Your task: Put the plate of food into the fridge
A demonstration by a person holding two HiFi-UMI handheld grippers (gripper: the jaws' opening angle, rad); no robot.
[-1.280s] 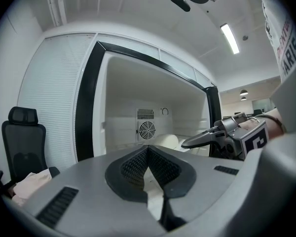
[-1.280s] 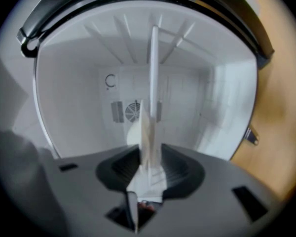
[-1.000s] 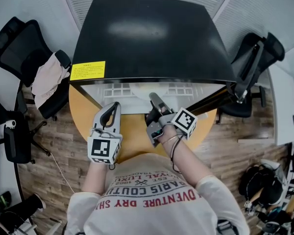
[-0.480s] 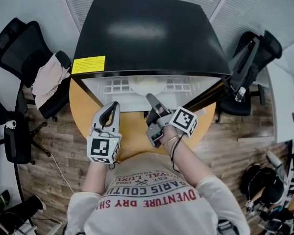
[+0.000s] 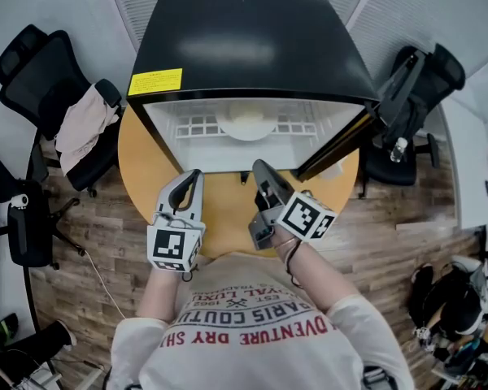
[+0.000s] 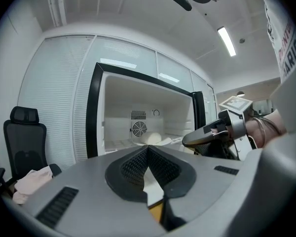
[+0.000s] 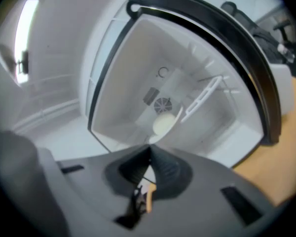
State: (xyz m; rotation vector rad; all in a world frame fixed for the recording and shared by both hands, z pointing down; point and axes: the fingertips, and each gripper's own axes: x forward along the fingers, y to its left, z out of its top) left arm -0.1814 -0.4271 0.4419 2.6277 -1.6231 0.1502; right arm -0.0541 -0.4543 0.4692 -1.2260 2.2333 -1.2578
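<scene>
A black mini fridge [image 5: 244, 47] stands open on the round wooden table [image 5: 224, 214]. The white plate of food [image 5: 246, 123] sits on the shelf inside, and shows as a pale mound in the left gripper view [image 6: 154, 138] and in the right gripper view [image 7: 163, 125]. My left gripper [image 5: 191, 175] is shut and empty, in front of the fridge's opening. My right gripper [image 5: 260, 169] points into the fridge. Its jaws are closing and meet at the tips, with nothing between them [image 7: 149, 152].
The fridge door [image 5: 337, 149] swings out to the right, next to my right gripper. A black office chair with a pale cloth [image 5: 81, 128] stands at the left, another chair [image 5: 415, 96] at the right. The table's edge is just behind both grippers.
My right gripper has drawn back from the fridge's front edge towards the person. More of the fridge's inside and the plate shows now. The left gripper has hardly moved.
</scene>
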